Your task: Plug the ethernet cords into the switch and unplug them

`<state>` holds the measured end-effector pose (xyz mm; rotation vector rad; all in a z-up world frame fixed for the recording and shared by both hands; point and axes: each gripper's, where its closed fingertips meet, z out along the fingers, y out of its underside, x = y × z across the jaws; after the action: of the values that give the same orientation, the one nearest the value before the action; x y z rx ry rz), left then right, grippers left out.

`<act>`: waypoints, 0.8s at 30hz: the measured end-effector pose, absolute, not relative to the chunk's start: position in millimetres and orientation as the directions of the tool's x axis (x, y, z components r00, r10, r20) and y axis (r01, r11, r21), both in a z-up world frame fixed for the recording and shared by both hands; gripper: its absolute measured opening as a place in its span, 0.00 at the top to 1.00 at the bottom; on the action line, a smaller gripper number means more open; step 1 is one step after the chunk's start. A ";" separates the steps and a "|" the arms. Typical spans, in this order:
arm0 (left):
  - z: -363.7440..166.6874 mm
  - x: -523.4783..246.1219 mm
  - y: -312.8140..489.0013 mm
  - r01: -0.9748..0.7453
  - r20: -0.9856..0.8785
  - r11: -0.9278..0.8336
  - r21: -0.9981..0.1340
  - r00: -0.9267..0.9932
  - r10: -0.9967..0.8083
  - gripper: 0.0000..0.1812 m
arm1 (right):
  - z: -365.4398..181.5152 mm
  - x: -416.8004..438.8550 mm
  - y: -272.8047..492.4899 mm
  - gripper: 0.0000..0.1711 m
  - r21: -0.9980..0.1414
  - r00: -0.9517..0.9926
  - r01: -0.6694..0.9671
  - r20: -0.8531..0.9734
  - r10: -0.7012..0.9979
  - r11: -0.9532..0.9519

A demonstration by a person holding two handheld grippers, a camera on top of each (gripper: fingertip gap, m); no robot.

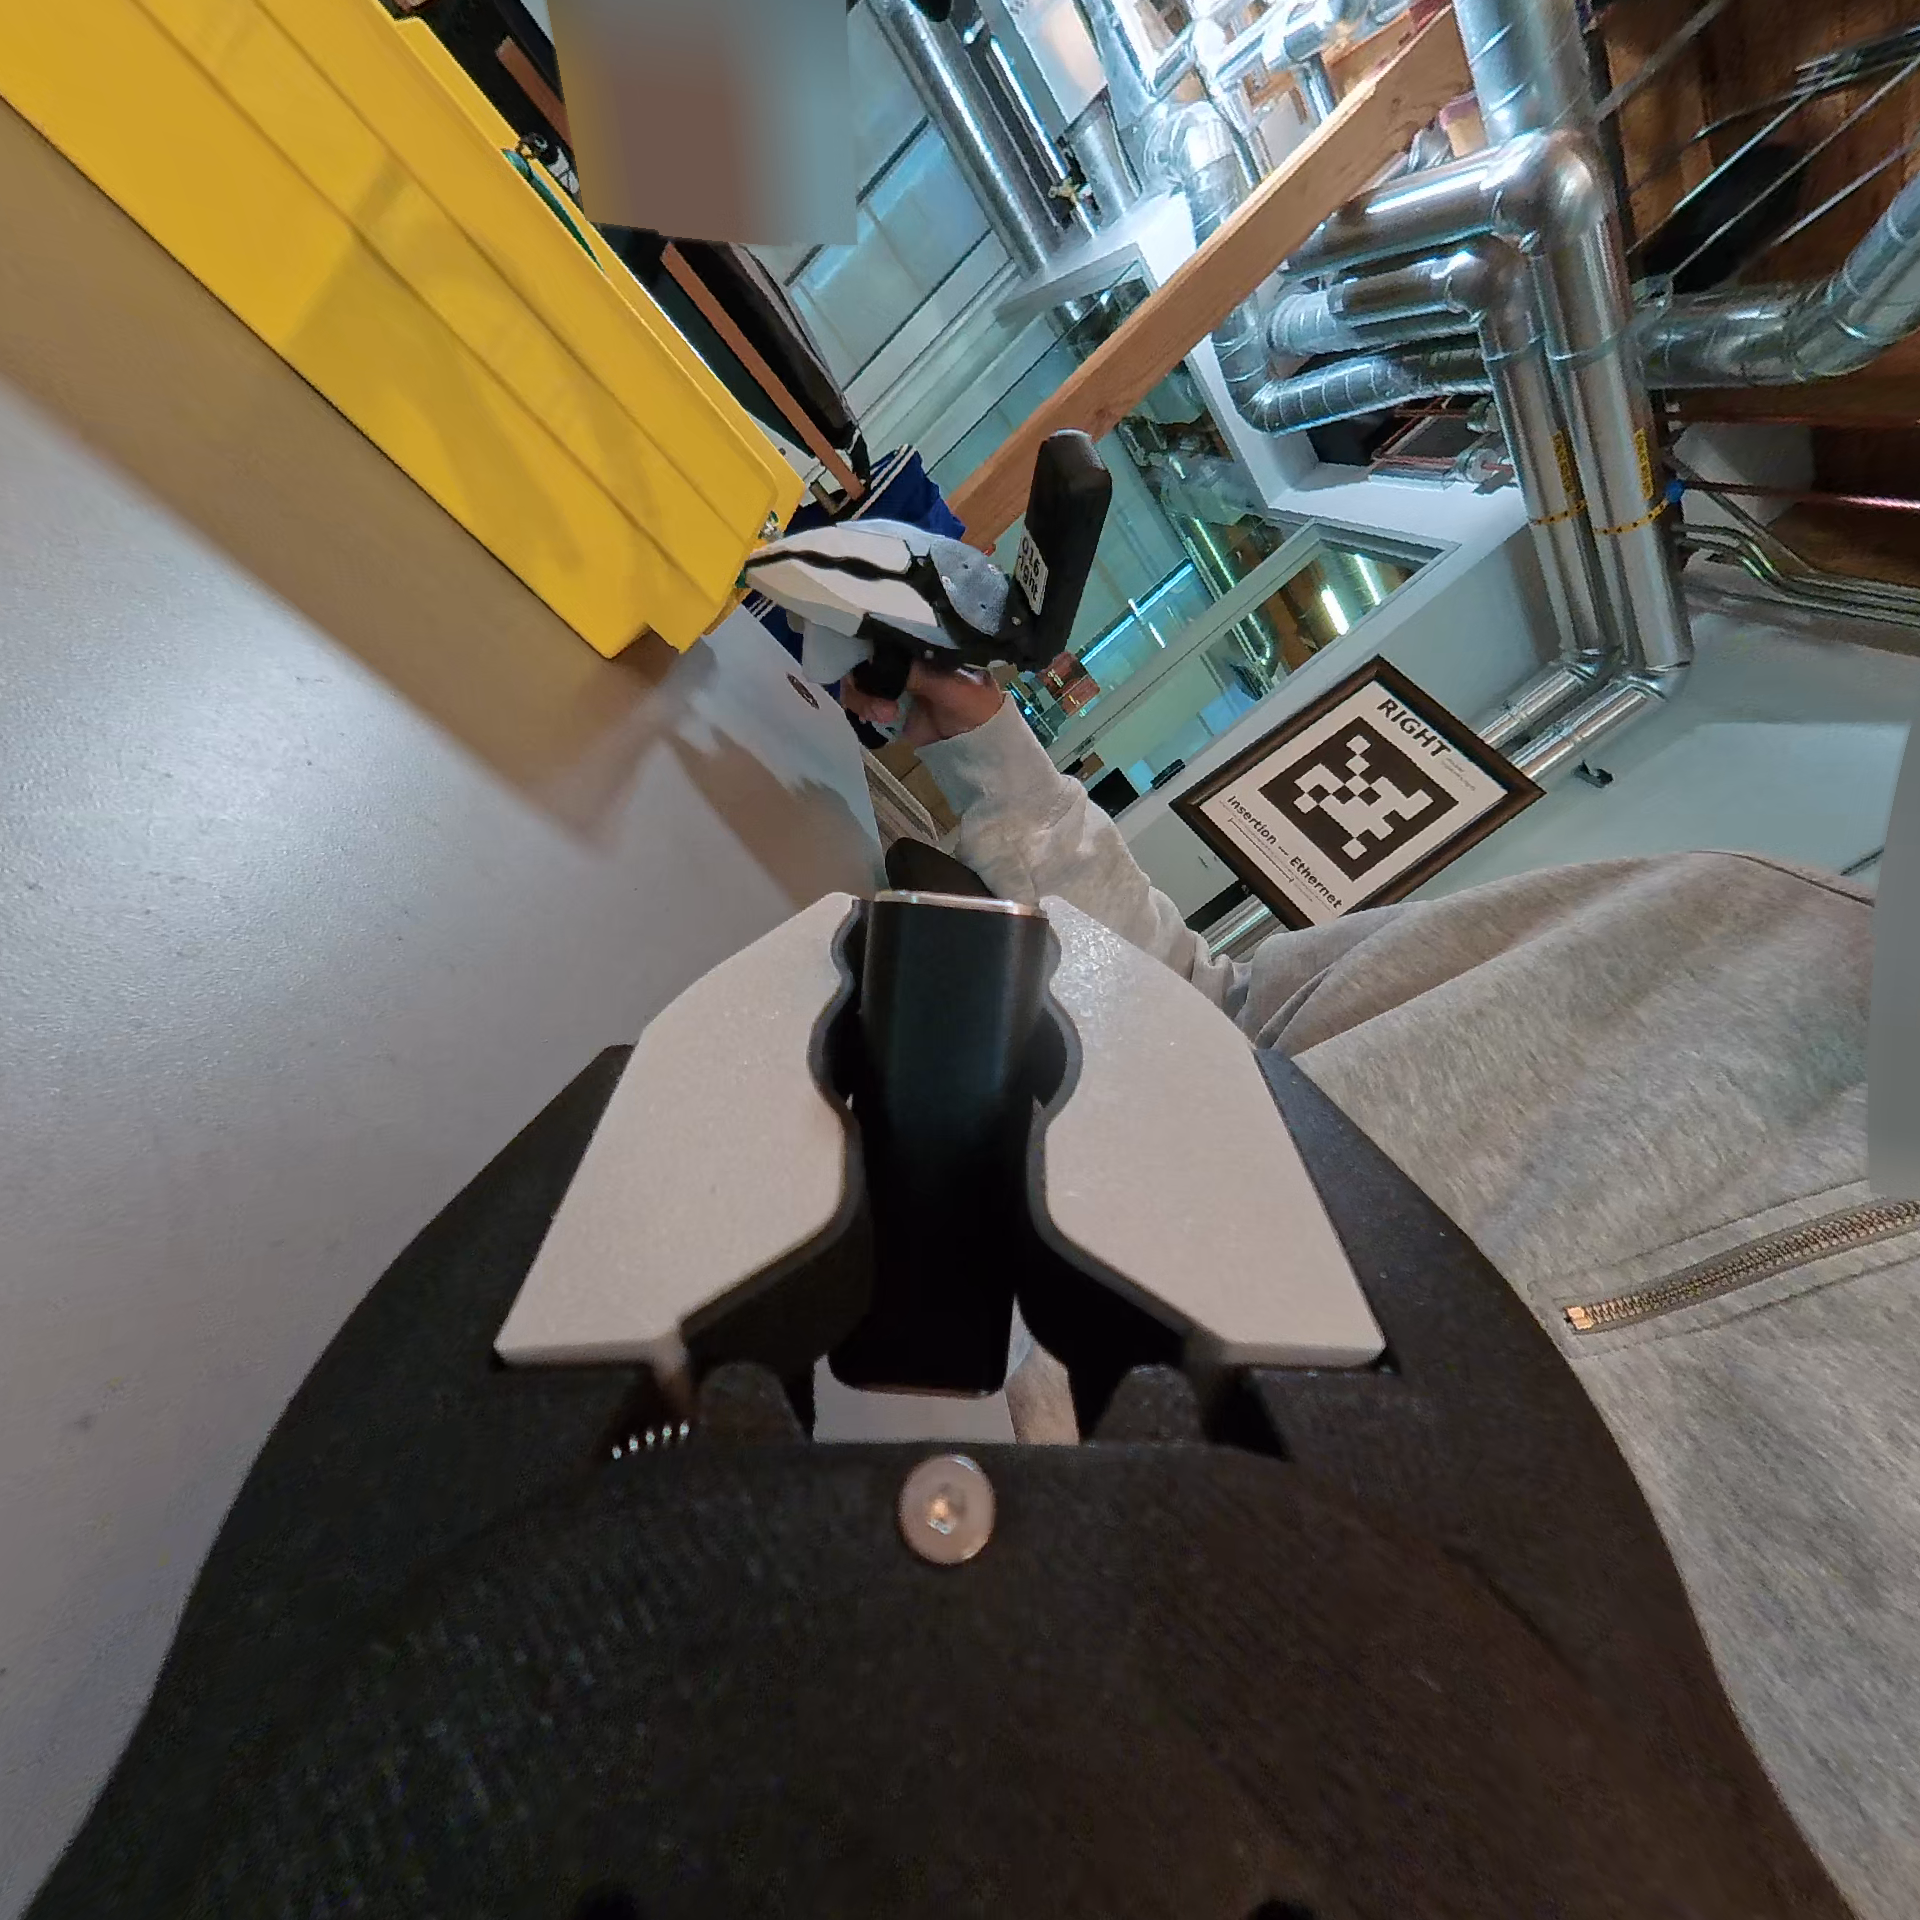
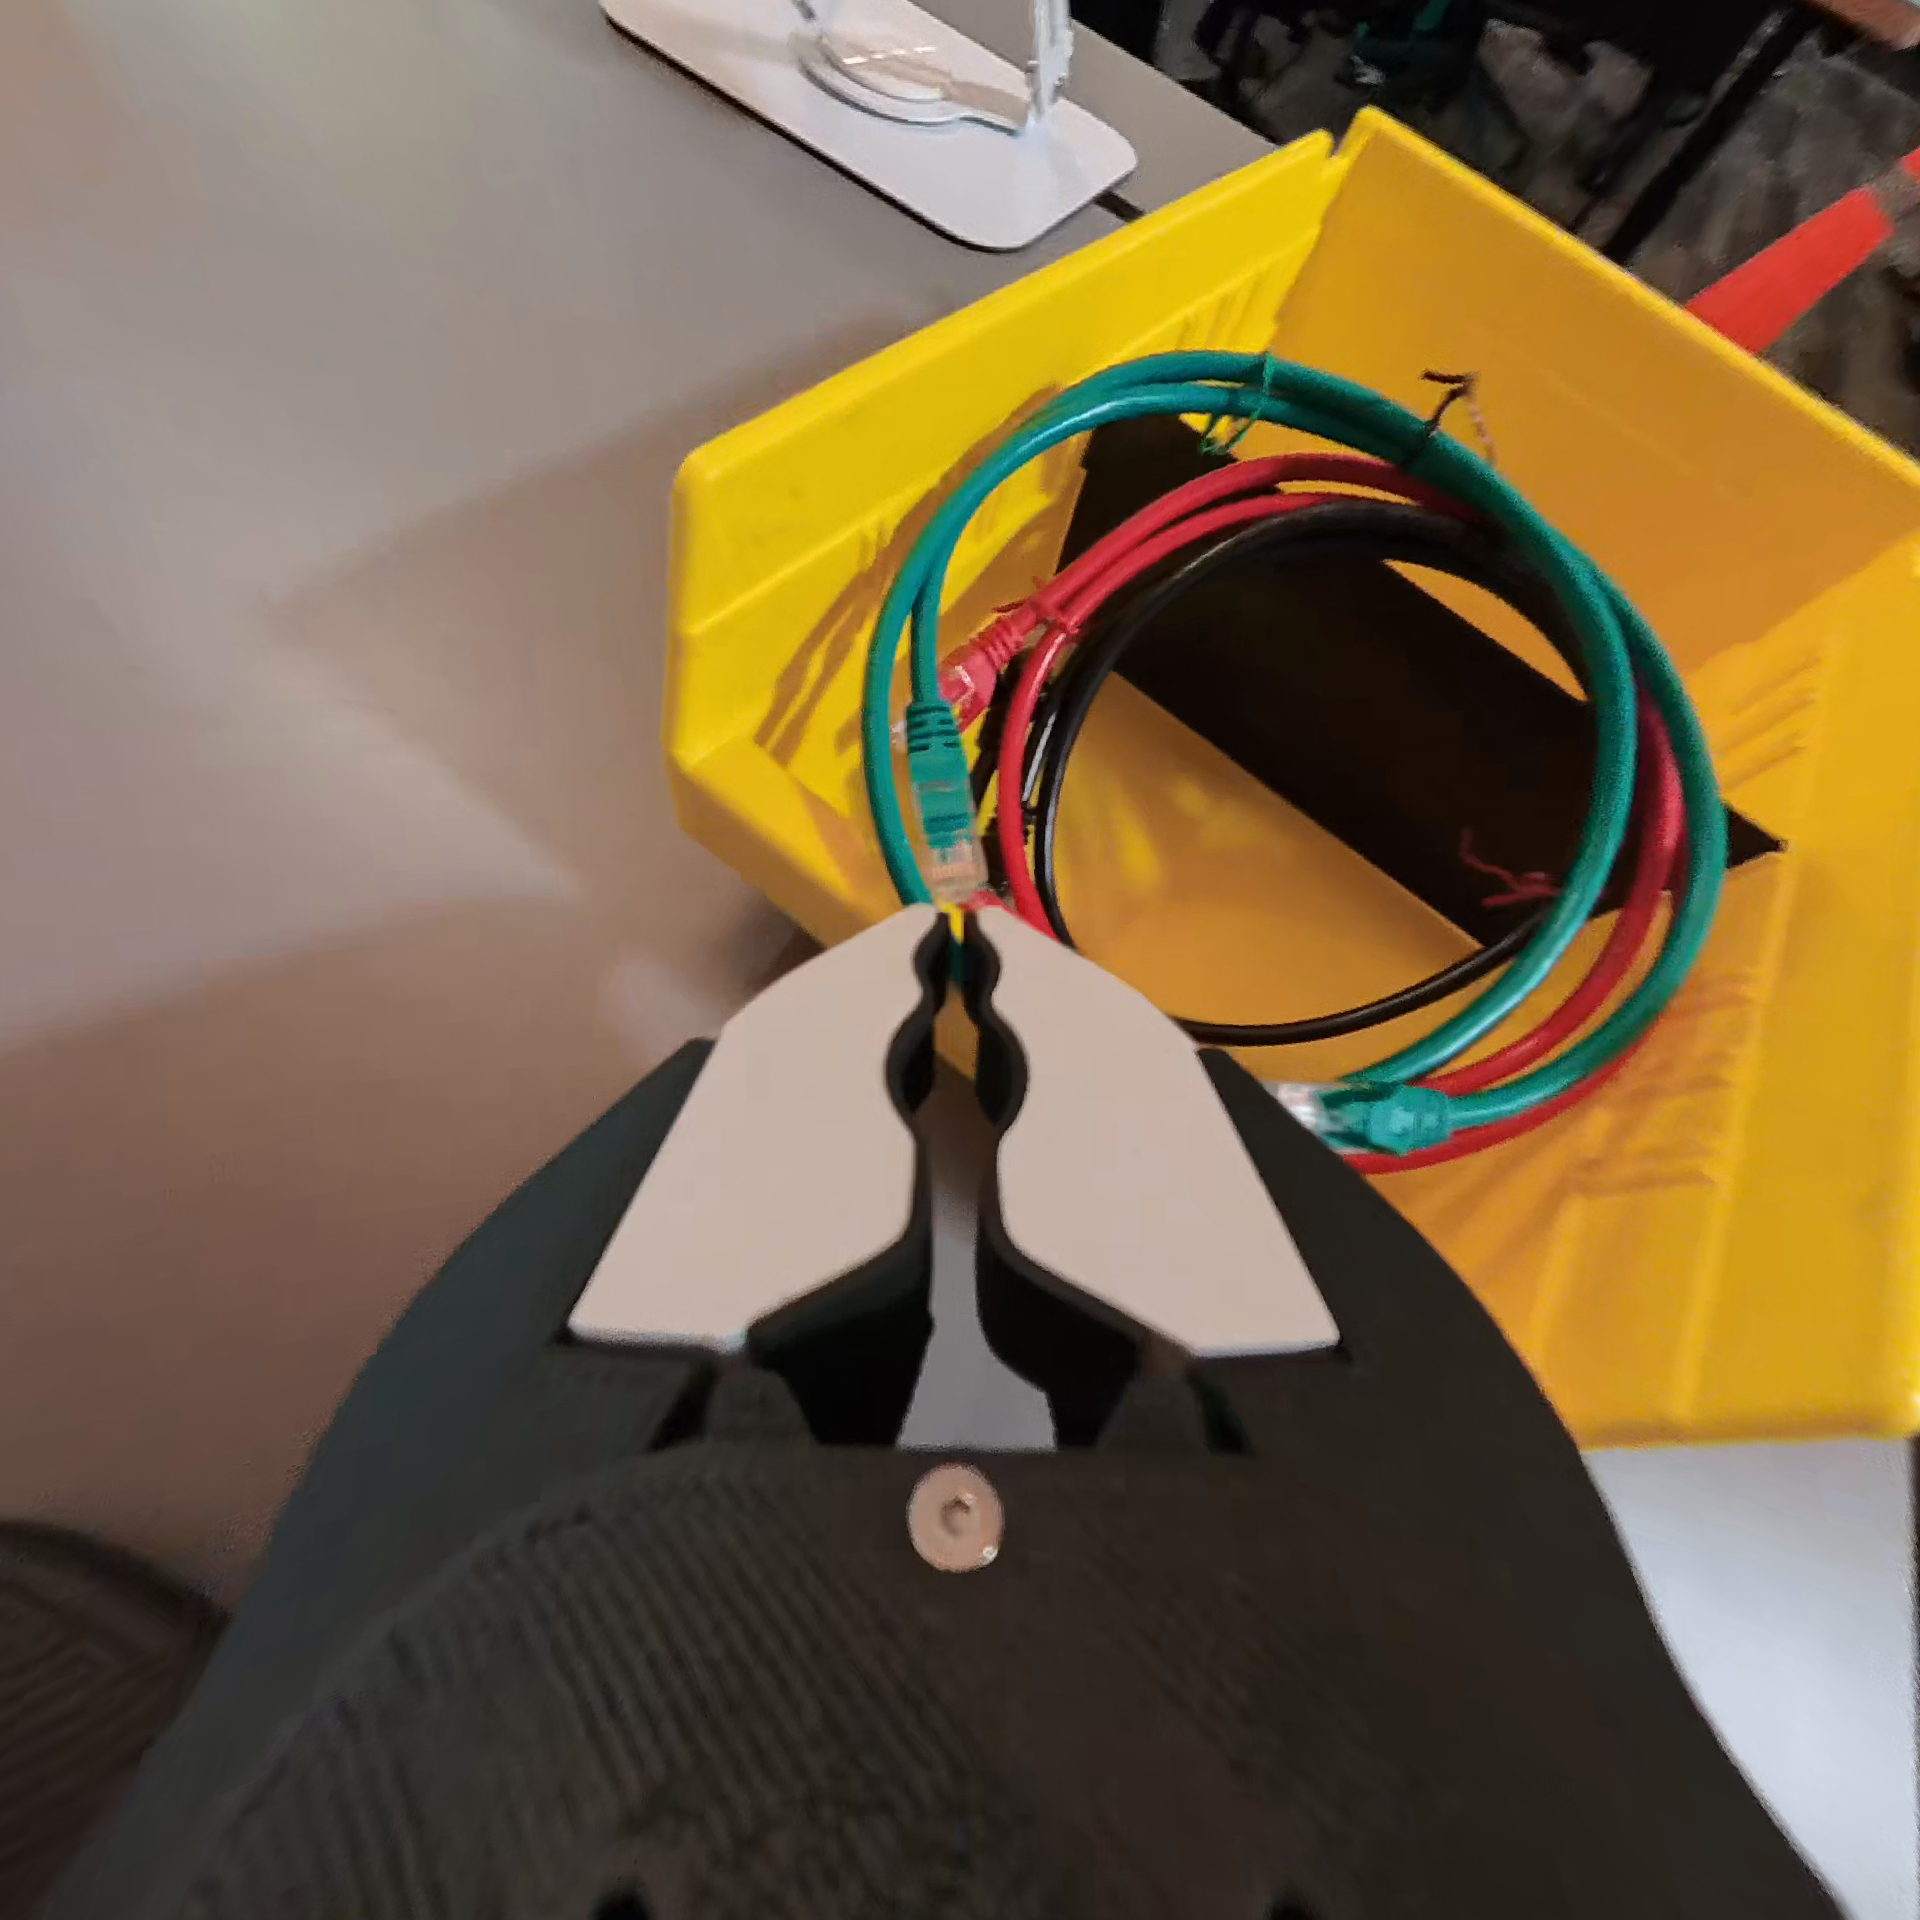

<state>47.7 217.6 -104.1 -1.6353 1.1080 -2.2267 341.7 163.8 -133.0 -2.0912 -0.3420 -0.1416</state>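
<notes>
Green ethernet cord, red cord and black cord lie coiled together inside the yellow bin, loops overlapping, green outermost. One green plug points down toward the near rim, a second green plug sits at the coil's lower right, and a red plug lies just beside the first green one. A dark flat panel crosses the bin floor under the coil.

Right gripper is at the bin's near rim with its jaws nearly closed, a thin strip of green cord showing in the narrow slot between the tips; whether it truly pinches the cord cannot be told.

Left gripper is clamped on a black box-shaped device with a silver edge at its top, presumably the switch, held up off the table.

Only the right wrist view shows the bin's contents, plus a white flat stand base on the grey table. Only the left wrist view shows the bin from outside, the right gripper held in a hand with a grey sleeve, a framed marker sign, and silver ducts overhead.
</notes>
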 end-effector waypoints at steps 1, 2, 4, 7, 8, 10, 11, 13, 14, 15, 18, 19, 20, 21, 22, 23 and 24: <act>-104.1 47.8 217.6 -0.284 0.755 -0.711 -0.643 -0.387 -0.529 0.85 | -132.0 344.4 166.5 0.98 -0.821 0.955 0.297 0.253 0.157 -0.488; -104.1 47.7 217.7 -0.284 0.756 -0.712 -0.643 -0.387 -0.528 0.85 | -132.6 346.9 169.1 0.98 -0.817 0.956 0.293 0.263 0.132 -0.496; -104.2 47.8 217.8 -0.284 0.757 -0.713 -0.641 -0.387 -0.527 0.85 | -137.1 354.4 173.1 1.00 -0.798 0.950 0.297 0.301 0.080 -0.524; -104.2 47.9 218.1 -0.283 0.758 -0.714 -0.640 -0.386 -0.526 0.86 | -140.0 365.6 176.8 1.00 -0.768 0.923 0.330 0.384 0.018 -0.549; -104.2 47.8 218.2 -0.283 0.758 -0.714 -0.640 -0.385 -0.526 0.86 | -136.9 365.2 177.6 1.00 -0.772 0.919 0.338 0.393 0.012 -0.538; -104.3 47.9 218.4 -0.282 0.758 -0.715 -0.640 -0.385 -0.527 0.86 | -122.2 357.1 180.3 1.00 -0.818 0.924 0.343 0.382 0.011 -0.462; -104.3 47.9 218.4 -0.282 0.758 -0.715 -0.640 -0.384 -0.527 0.86 | -111.1 350.9 181.6 0.99 -0.848 0.929 0.341 0.369 0.009 -0.406; -104.3 48.0 218.5 -0.282 0.757 -0.714 -0.641 -0.384 -0.528 0.86 | -83.8 332.2 183.8 0.98 -0.908 0.944 0.320 0.329 0.011 -0.271; -104.4 48.0 218.4 -0.283 0.758 -0.714 -0.641 -0.384 -0.528 0.86 | -69.3 317.8 185.3 0.98 -0.935 0.955 0.295 0.296 0.023 -0.195; -104.5 48.1 218.5 -0.282 0.758 -0.714 -0.641 -0.383 -0.528 0.86 | -55.6 299.8 187.0 0.97 -0.957 0.964 0.264 0.260 0.049 -0.116; -104.3 48.0 219.3 -0.280 0.761 -0.719 -0.636 -0.382 -0.524 0.86 | -30.8 229.1 192.8 0.92 -0.978 0.960 0.197 0.207 0.187 0.071; -103.4 47.7 219.4 -0.278 0.763 -0.724 -0.631 -0.386 -0.518 0.86 | -31.1 202.5 195.5 0.89 -0.974 0.946 0.203 0.222 0.236 0.103; -101.7 47.4 219.2 -0.274 0.769 -0.735 -0.621 -0.394 -0.503 0.86 | -35.6 175.6 198.5 0.85 -0.965 0.924 0.233 0.259 0.281 0.121; -99.2 47.1 218.6 -0.271 0.780 -0.753 -0.600 -0.406 -0.475 0.86 | -43.3 149.1 201.3 0.80 -0.948 0.892 0.291 0.317 0.323 0.129; -96.2 47.1 217.5 -0.269 0.794 -0.776 -0.571 -0.423 -0.437 0.86 | -53.1 124.2 203.9 0.75 -0.921 0.849 0.366 0.389 0.357 0.132; -93.3 47.3 216.1 -0.268 0.807 -0.801 -0.536 -0.441 -0.393 0.86 | -63.5 101.7 205.9 0.69 -0.885 0.800 0.444 0.462 0.384 0.139; -90.3 48.0 214.8 -0.265 0.817 -0.824 -0.501 -0.460 -0.349 0.86 | -73.8 80.7 206.7 0.63 -0.845 0.744 0.512 0.526 0.412 0.154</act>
<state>48.0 214.8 -90.3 -1.6043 0.9131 -2.4768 80.7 206.7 -73.8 -1.4626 -0.8011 -0.0839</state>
